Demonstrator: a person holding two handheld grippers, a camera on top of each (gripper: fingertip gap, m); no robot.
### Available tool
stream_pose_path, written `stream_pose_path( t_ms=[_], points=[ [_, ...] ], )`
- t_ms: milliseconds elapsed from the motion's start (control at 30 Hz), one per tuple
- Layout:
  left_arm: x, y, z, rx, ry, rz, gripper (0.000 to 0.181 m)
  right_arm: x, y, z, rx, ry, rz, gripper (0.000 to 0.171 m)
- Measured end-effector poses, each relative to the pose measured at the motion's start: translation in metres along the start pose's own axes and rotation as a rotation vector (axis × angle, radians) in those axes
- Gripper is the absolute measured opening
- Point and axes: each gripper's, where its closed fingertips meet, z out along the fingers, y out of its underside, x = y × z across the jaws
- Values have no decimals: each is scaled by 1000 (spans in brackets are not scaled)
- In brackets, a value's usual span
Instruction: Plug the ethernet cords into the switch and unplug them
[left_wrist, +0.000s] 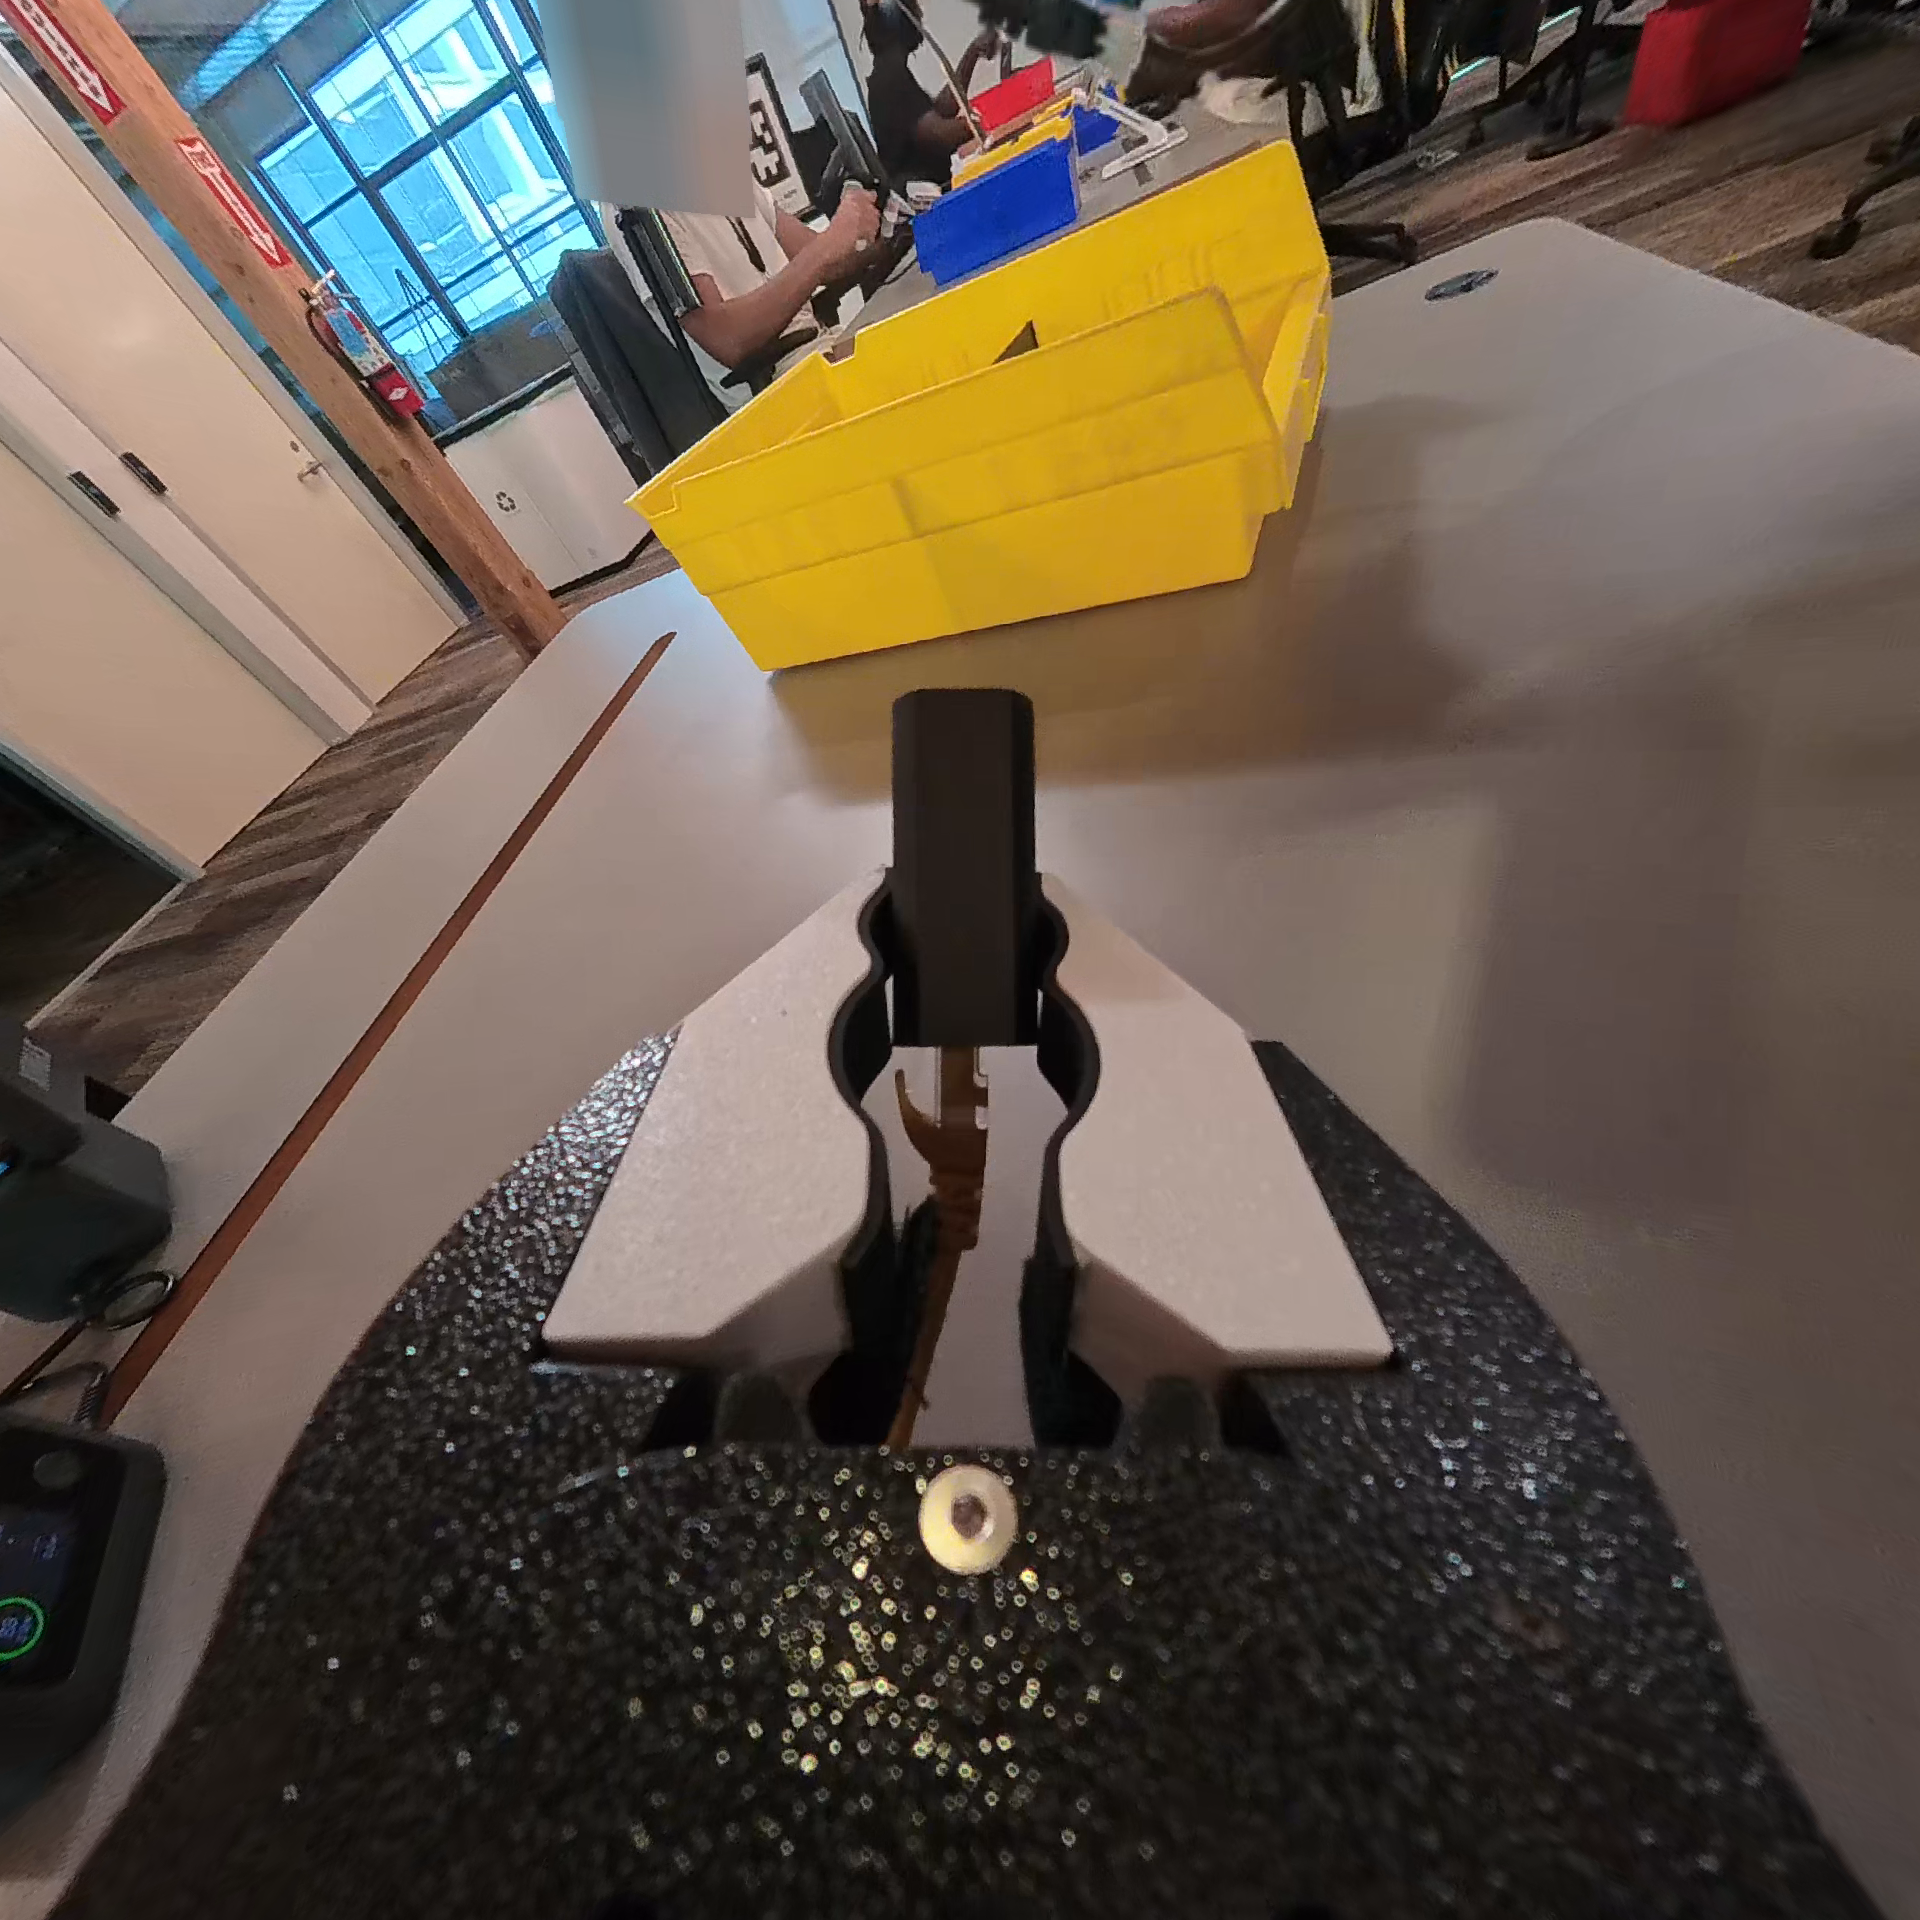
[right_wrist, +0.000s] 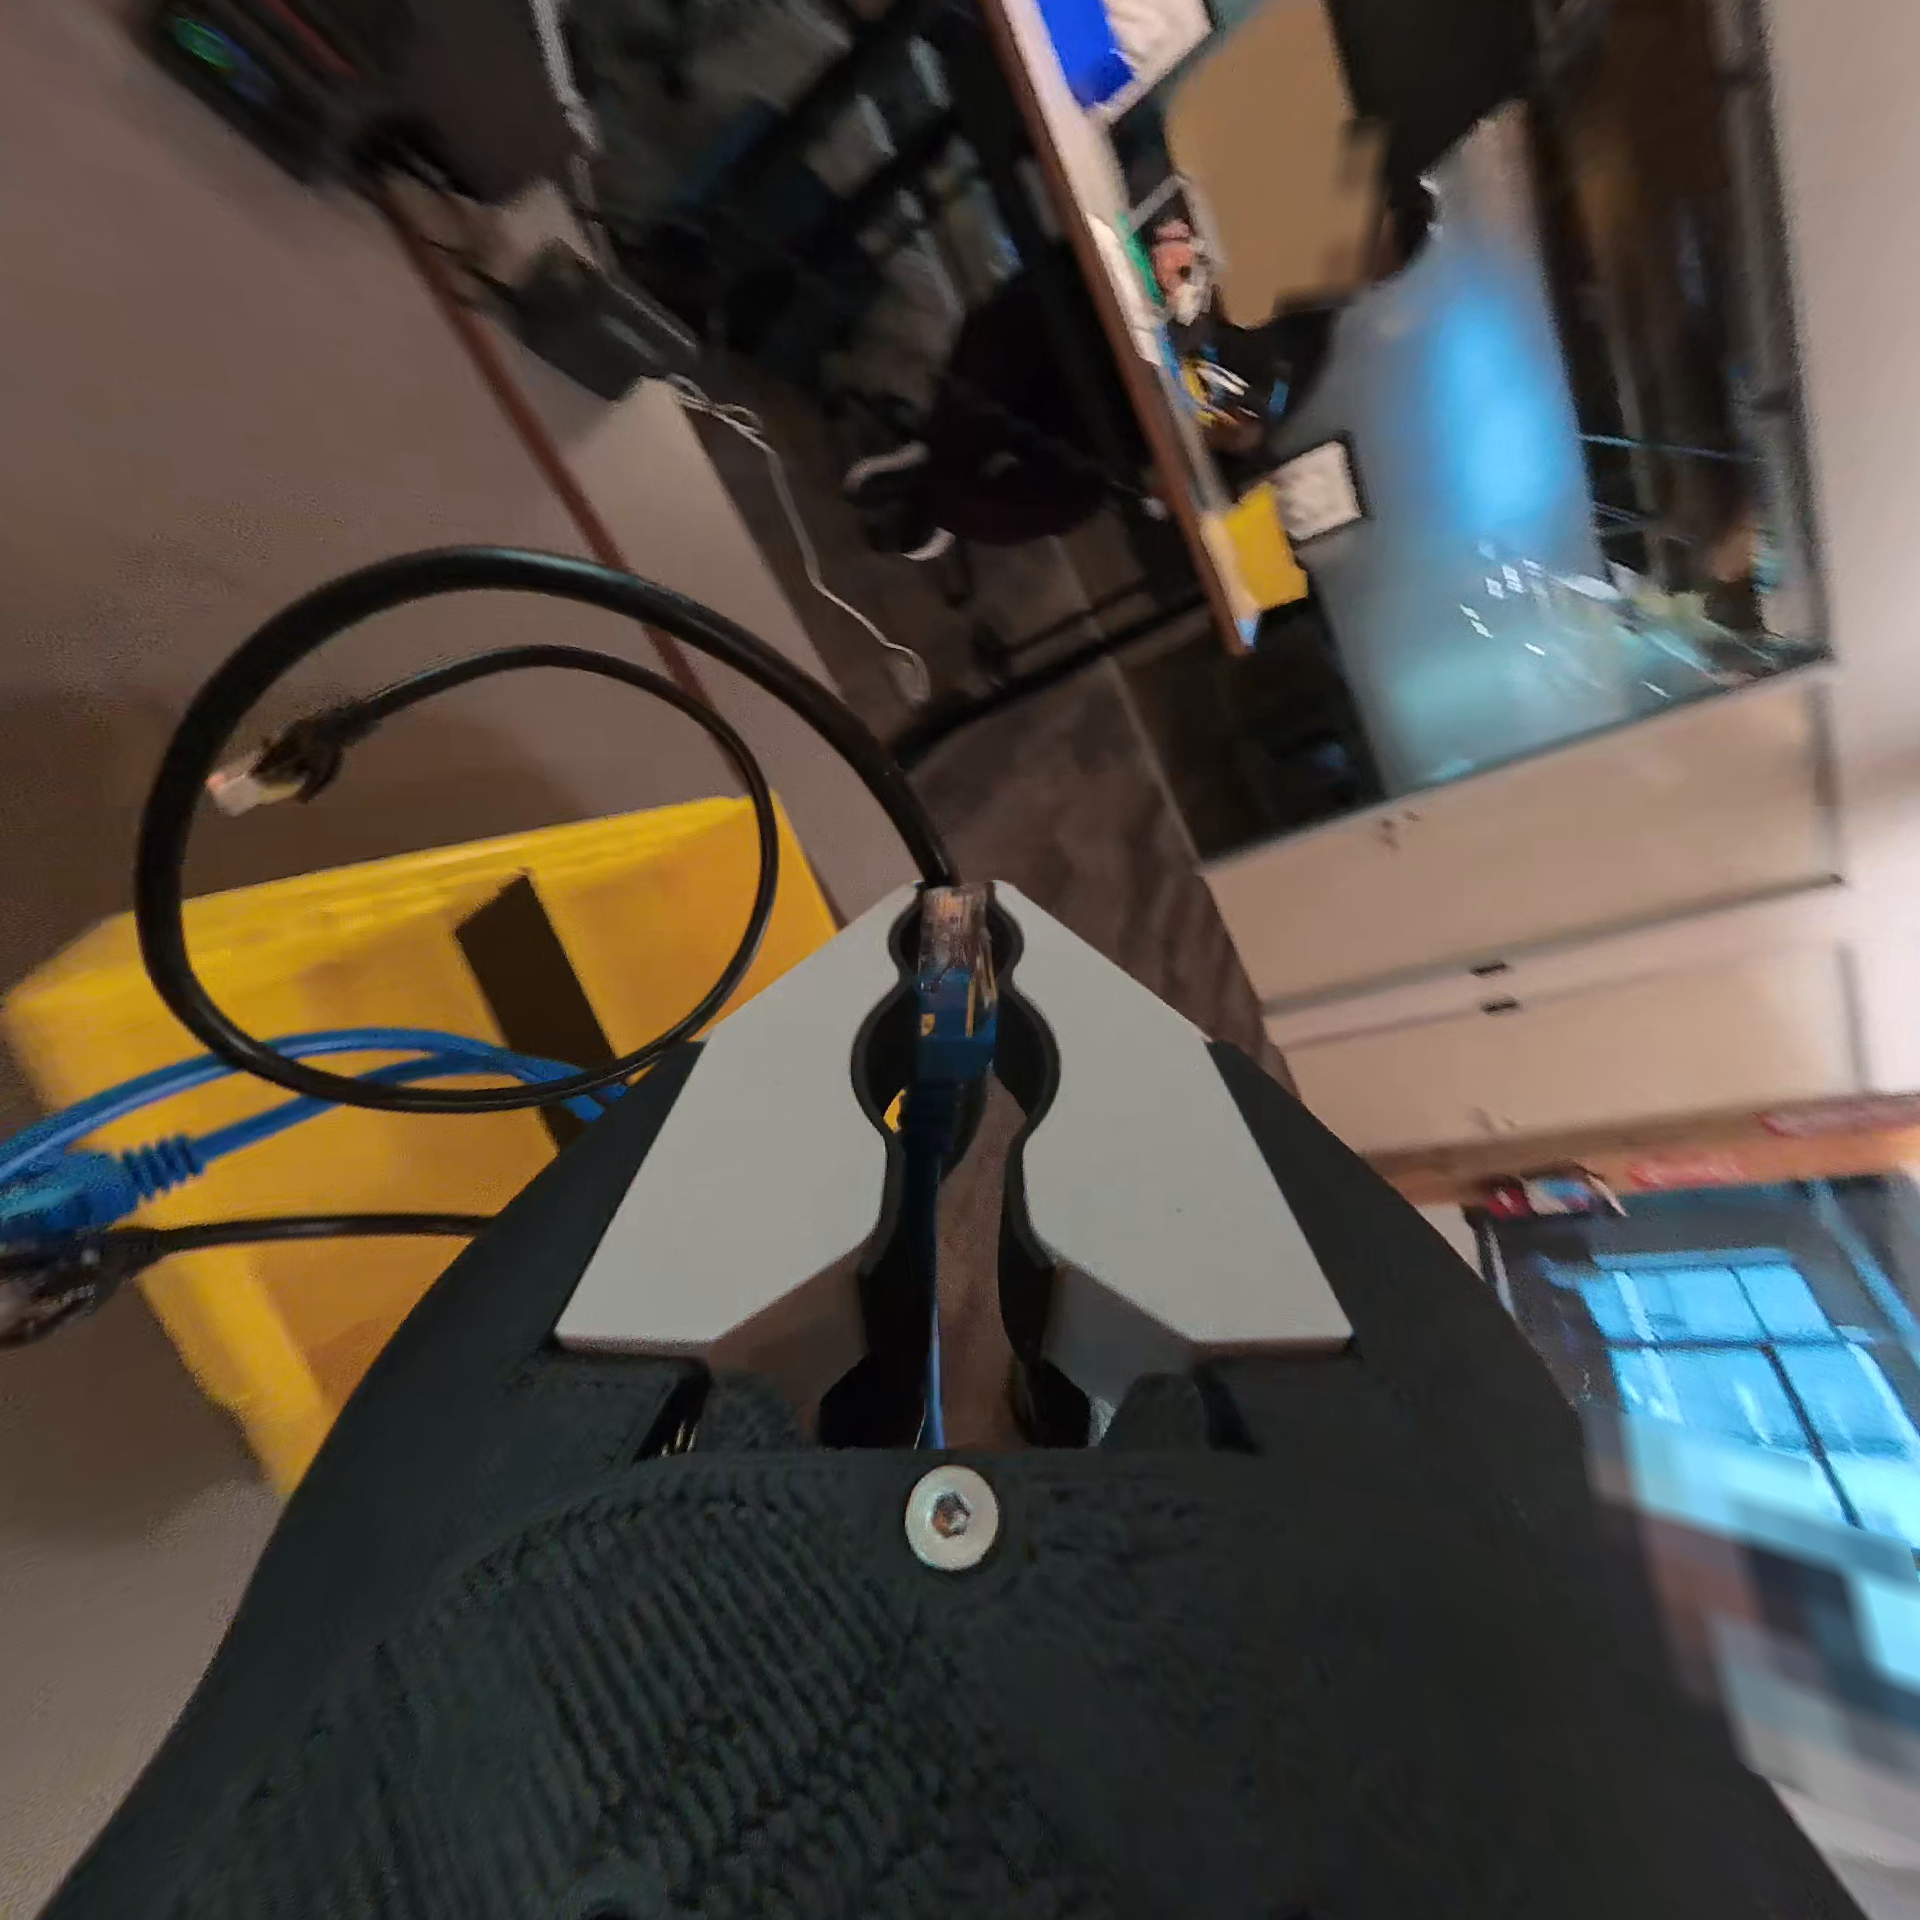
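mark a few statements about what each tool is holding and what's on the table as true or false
1. The left tool grips a black block. True.
2. The right tool is empty. False: it is shut on a blue cord plug.
3. A yellow bin sits on the table. True.
4. The black cord lies in a straight line. False: it curls in a loop.
5. The black cord's clear-tipped end is plugged into a socket. False: it hangs free.
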Motion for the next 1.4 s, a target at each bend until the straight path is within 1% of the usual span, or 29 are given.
stream_pose_path(
  t_ms=[67,133,233,367,433,500,567,667,767,833,867,900,933,1033,1100,1200,1300,1367,1400],
  points=[
    [0,0,0,-3,2,1,21,12,16,7,-17,103,-8,6],
    [1,1,1,-5,3,3,22,11,29,18,-15,166,0,7],
    [1,1,1,-8,3,5,21,-6,53,40,-33,228,-13,7],
    [1,2,1,-11,2,9,21,-66,87,71,-111,106,-41,6],
    [1,2,1,-13,3,10,21,-92,97,76,-130,23,-33,7],
    [2,3,2,-17,5,13,21,-111,99,74,-119,-72,-1,7],
    [3,4,2,-23,7,17,21,-121,106,70,-147,-146,40,7],
    [4,5,4,-35,12,24,21,-127,119,70,-207,-196,102,7],
    [6,6,4,-42,17,32,21,-126,140,71,-347,-202,176,8],
    [6,7,5,-45,20,33,21,-123,145,67,-411,-213,210,11],
    [6,7,5,-46,19,34,21,-122,145,64,-431,-231,237,19],
    [6,7,5,-46,19,34,21,-123,145,58,-463,-258,266,33],
    [6,7,5,-46,19,33,21,-121,145,52,-500,-274,289,42],
    [5,8,5,-49,17,31,21,-119,149,30,-604,-307,319,55],
    [6,8,5,-50,18,31,21,-113,151,18,-644,-286,309,64],
    [6,9,6,-56,21,31,21,-110,148,6,-656,-286,334,64],
    [7,10,6,-60,23,34,21,-120,163,-21,-822,-319,337,62],
    [7,10,6,-61,24,33,21,-124,172,-42,-939,-307,318,61],
    [7,10,6,-62,24,33,21,-124,172,-50,-970,-290,314,60]
  ],
)
